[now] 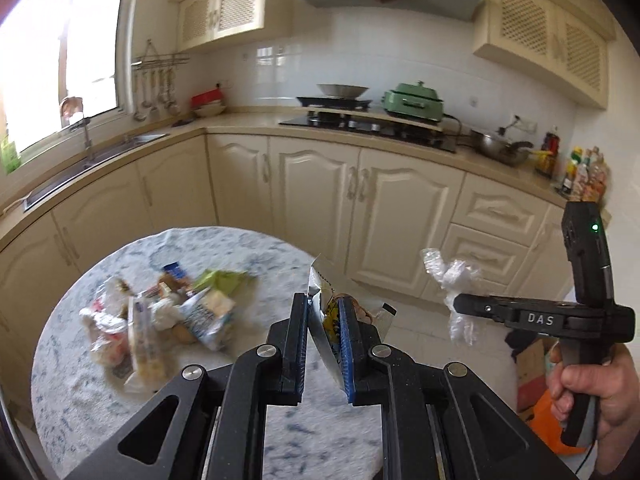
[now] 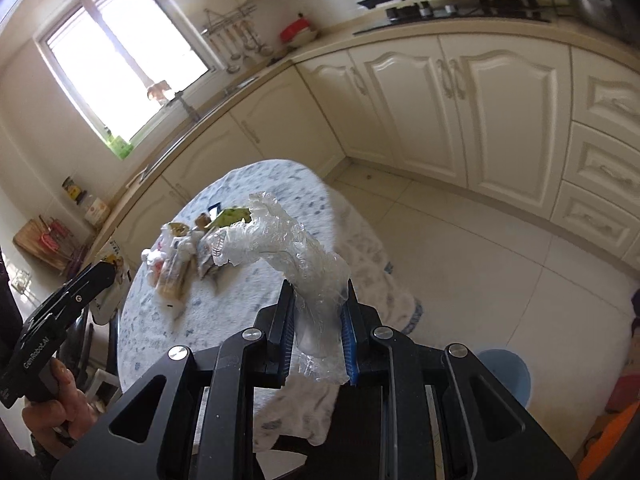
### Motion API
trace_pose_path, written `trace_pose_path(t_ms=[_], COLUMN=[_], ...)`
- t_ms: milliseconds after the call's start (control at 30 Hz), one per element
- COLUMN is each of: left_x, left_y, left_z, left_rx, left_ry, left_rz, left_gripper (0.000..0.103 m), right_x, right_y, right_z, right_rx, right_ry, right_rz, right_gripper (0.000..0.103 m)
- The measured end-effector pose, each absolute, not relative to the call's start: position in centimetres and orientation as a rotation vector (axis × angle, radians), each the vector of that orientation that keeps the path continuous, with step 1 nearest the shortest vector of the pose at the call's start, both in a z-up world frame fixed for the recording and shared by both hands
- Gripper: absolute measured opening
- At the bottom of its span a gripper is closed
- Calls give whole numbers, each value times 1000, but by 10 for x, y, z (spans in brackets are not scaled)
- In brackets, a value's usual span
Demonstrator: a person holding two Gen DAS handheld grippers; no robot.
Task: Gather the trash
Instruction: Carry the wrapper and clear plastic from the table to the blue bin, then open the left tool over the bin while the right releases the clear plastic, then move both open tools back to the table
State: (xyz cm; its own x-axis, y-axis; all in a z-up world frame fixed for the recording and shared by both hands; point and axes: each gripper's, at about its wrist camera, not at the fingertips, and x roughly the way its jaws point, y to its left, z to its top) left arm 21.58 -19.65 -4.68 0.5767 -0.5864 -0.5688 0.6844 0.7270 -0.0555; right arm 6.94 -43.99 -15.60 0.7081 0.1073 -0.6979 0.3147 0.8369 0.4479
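My left gripper [image 1: 324, 312] is shut on a white and yellow snack wrapper [image 1: 322, 322] and holds it above the near edge of the round table [image 1: 256, 264]. My right gripper [image 2: 318, 300] is shut on a crumpled clear plastic wrap [image 2: 288, 248] and holds it in the air to the right of the table [image 2: 236, 300]. The right gripper also shows in the left wrist view [image 1: 458, 304] with the plastic wrap [image 1: 454, 280] hanging from it. A pile of mixed wrappers and bags [image 1: 160, 312] lies on the table's left part; it also shows in the right wrist view [image 2: 188, 252].
A blue bin [image 2: 508, 376] stands on the tiled floor at the lower right. Cream cabinets [image 1: 360, 208] and a counter with a sink [image 1: 96, 156] and a hob [image 1: 368, 124] ring the room. An orange thing and a cardboard box [image 1: 532, 376] sit on the floor at the right.
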Motion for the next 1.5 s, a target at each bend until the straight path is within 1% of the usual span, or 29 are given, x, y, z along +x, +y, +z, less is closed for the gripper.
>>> trace_pose_path(t_ms=[133,233,333,467,667,700,833,900,933,967,1000,1033,1067,1100,1133,1167,1200,1267,1300,1367,1500], left_x=[205,197,189,178,170,175,175,184,184,191,201,202,202,201,207,206,207,206,205,200,187], left_y=[-261,-307,-350,-398,-436,-444,-462,-471,-475,-483,-486,-488,-489,-490,-488,-488,-487,-487,-485,-478,-463], left_z=[-58,-76,-105,-152,-222,-230,-261,-269,-272,-273,-273,-272,-270,-268,-268,-268,-273,-270,-266,-255,-228], left_rx=[227,266,315,383,454,466,516,529,532,532,536,539,537,533,529,529,529,532,537,546,524], left_ry=[626,683,754,883,1069,1096,1175,1197,1211,1219,1223,1222,1220,1214,1206,1197,1193,1182,1166,1118,1037], left_rz=[-882,-977,-1048,-1126,-1126,-1123,-1093,-1081,-1083,-1085,-1083,-1080,-1076,-1071,-1061,-1050,-1045,-1029,-1021,-996,-983], left_gripper=[11,11,11,11,11,11,13,14,16,18,25,37,51,58,68,71,73,79,81,93,97], right_x=[35,9,-14,-35,-47,-51,-56,-58,-59,-61,-62,-63,-64,-65,-66,-68,-69,-72,-74,-75,-76], right_y=[-474,-500,-523,-545,-569,-572,-587,-591,-593,-595,-595,-595,-595,-596,-595,-595,-596,-596,-595,-593,-590], right_z=[-167,-184,-212,-263,-331,-338,-368,-377,-381,-385,-388,-390,-392,-393,-393,-395,-397,-400,-400,-398,-386], right_rx=[617,642,683,749,874,884,935,948,956,968,977,984,988,989,990,994,1001,1009,1009,1012,1008], right_ry=[786,807,851,936,1022,1033,1072,1086,1090,1093,1096,1102,1103,1102,1101,1103,1105,1107,1110,1116,1106], right_rz=[-242,-337,-426,-494,-534,-539,-559,-568,-571,-576,-579,-577,-574,-575,-580,-590,-600,-625,-645,-658,-678], right_gripper=[20,21,21,21,21,23,23,23,25,29,33,44,51,55,63,75,81,103,103,103,103])
